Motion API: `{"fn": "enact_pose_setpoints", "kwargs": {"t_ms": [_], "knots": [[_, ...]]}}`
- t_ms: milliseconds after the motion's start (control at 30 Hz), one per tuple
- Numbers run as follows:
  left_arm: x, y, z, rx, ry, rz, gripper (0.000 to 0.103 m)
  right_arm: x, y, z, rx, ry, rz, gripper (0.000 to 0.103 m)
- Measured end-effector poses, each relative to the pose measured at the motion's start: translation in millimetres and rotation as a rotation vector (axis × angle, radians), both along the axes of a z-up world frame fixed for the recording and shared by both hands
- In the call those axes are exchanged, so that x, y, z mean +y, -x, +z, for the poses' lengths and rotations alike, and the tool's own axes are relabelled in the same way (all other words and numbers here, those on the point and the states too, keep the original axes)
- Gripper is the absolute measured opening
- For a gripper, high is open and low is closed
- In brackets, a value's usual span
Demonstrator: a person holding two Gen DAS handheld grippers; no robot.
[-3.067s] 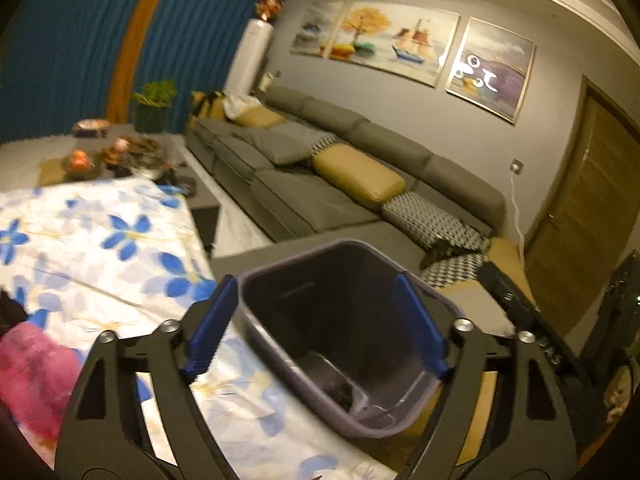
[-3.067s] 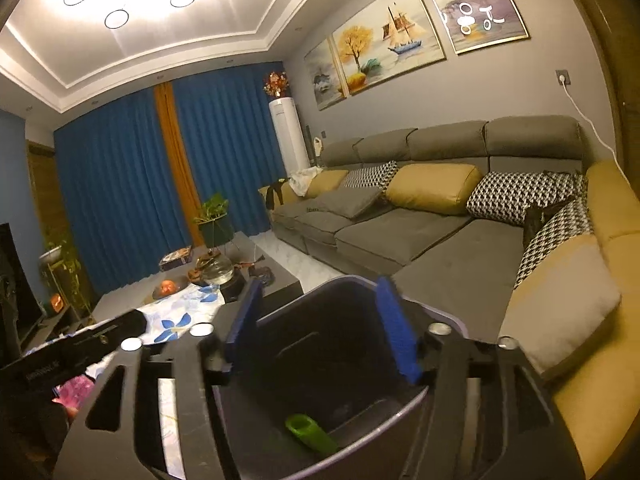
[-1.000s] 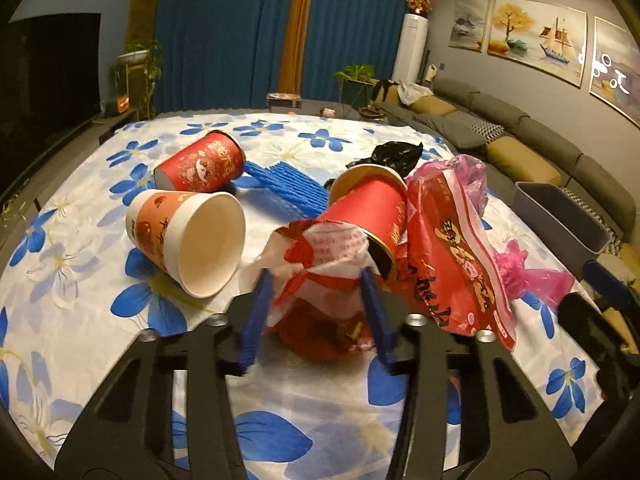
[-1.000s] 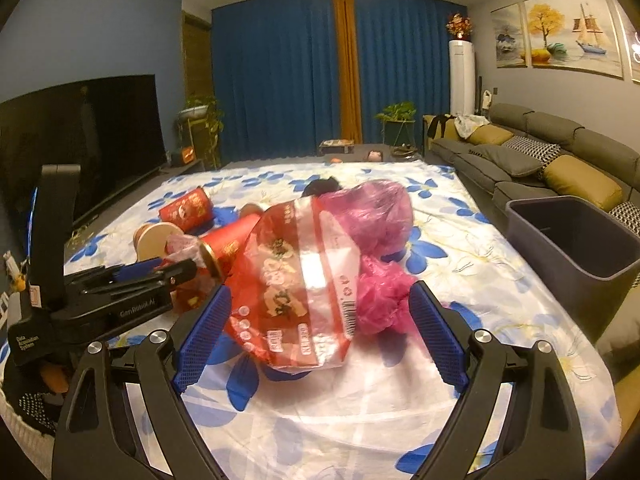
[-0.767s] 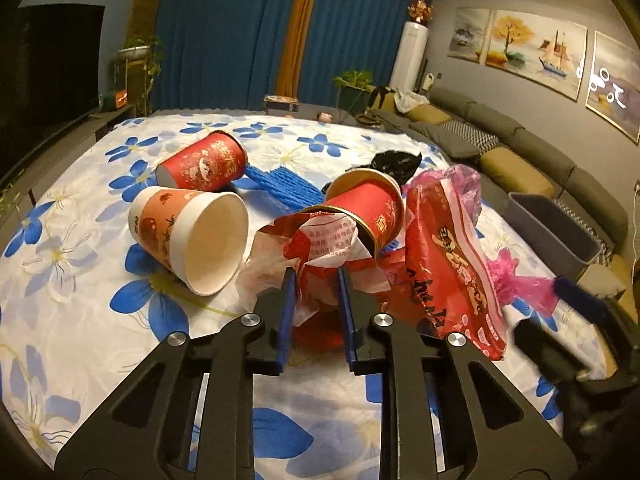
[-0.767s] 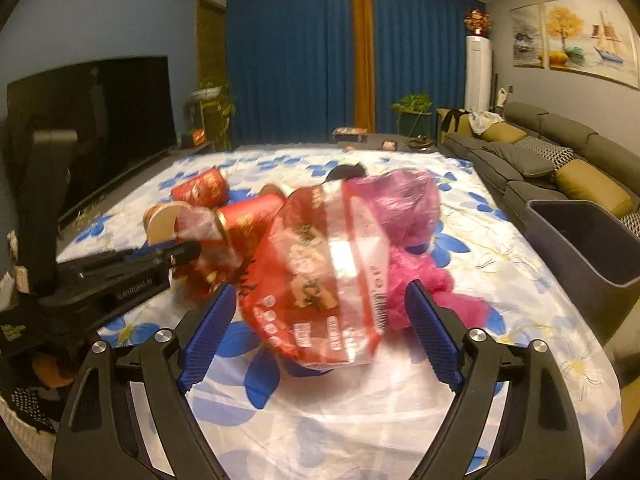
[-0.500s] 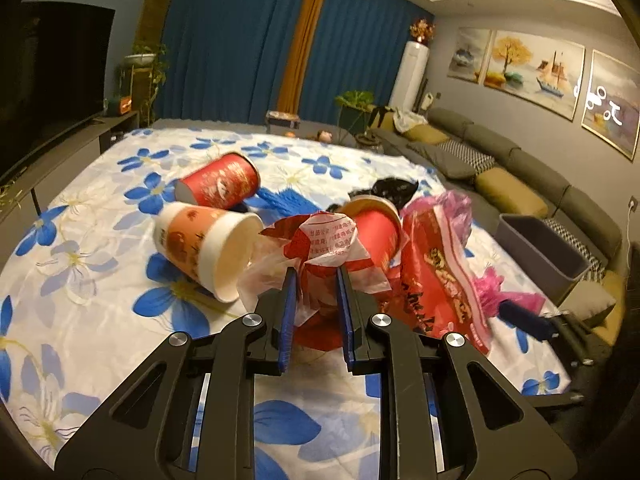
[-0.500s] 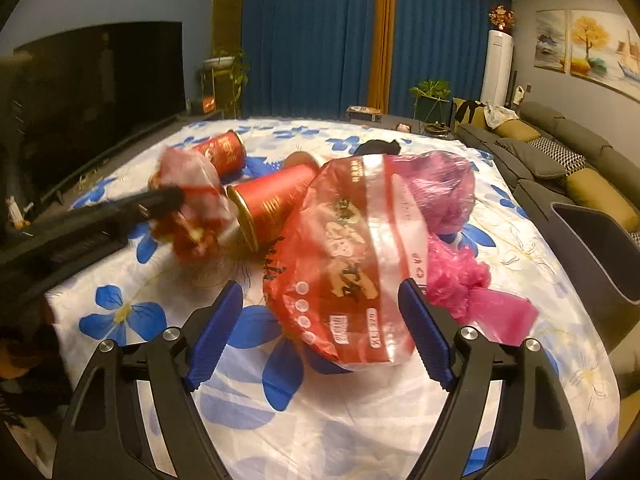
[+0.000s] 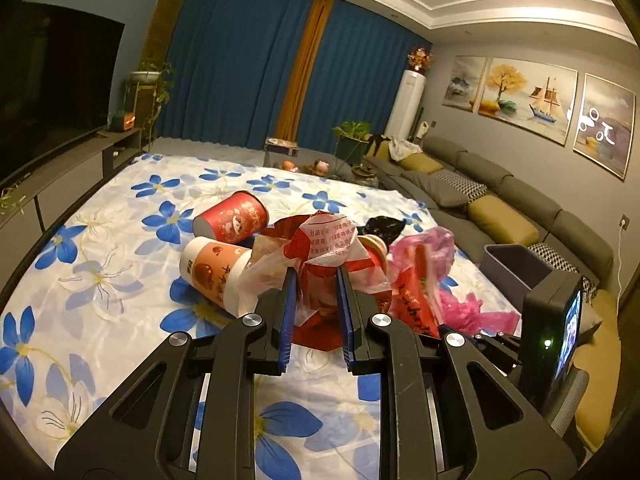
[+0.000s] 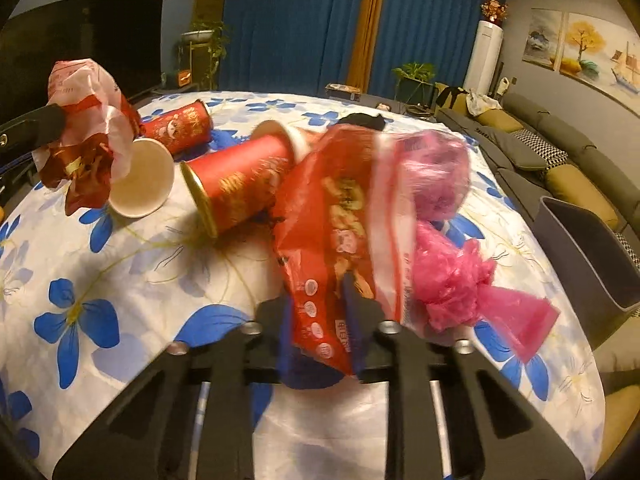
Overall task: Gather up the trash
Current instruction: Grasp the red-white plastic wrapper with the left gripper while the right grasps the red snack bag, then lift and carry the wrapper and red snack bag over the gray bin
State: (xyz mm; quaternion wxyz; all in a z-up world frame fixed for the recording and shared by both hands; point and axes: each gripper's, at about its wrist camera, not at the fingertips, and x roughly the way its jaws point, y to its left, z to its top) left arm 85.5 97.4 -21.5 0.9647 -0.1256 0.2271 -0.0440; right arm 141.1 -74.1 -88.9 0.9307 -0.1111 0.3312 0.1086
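My left gripper (image 9: 316,280) is shut on a crumpled red-and-white plastic bag (image 9: 328,240), lifted off the table; the bag also shows at the far left of the right wrist view (image 10: 86,128). My right gripper (image 10: 322,308) is shut on a red snack bag (image 10: 340,216) lying on the flowered tablecloth (image 10: 120,280). A pink plastic bag (image 10: 448,248) lies against the snack bag. Paper cups lie on their sides: a red one (image 10: 240,184), a white-mouthed one (image 10: 142,182) and another red one (image 10: 180,124). The grey bin (image 10: 588,248) stands off the table's right edge.
A black bag (image 10: 362,120) lies at the back of the heap. A grey sofa (image 9: 500,200) with yellow cushions runs along the right wall. A TV (image 9: 52,80) on a low cabinet stands at the left. The right gripper's body (image 9: 552,320) shows at the left wrist view's right.
My left gripper closed on the red-and-white bag and lifted it. My right gripper moved in and closed on the red snack bag. Before that both were at the bin.
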Motion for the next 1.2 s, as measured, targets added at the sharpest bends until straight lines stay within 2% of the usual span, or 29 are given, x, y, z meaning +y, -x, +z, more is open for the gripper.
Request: {"fn": "enact_pose_setpoints", "kwargs": {"t_ms": [33,233,667,1200], "knots": [[0,0,0,0.0,0.0,-0.002,0.019,-2,1,2,-0.004,-0.006,-0.001,0.01],[-6,1,1,-0.001,-0.005,-0.009,0.019,-23,14,21,-0.071,-0.082,-0.006,0.003],[-25,5,10,-0.017,-0.032,-0.033,0.019,-70,40,68,-0.198,-0.259,-0.035,0.003],[-55,9,19,-0.038,-0.066,-0.082,0.019,-117,59,87,-0.281,-0.305,-0.111,0.003]]}}
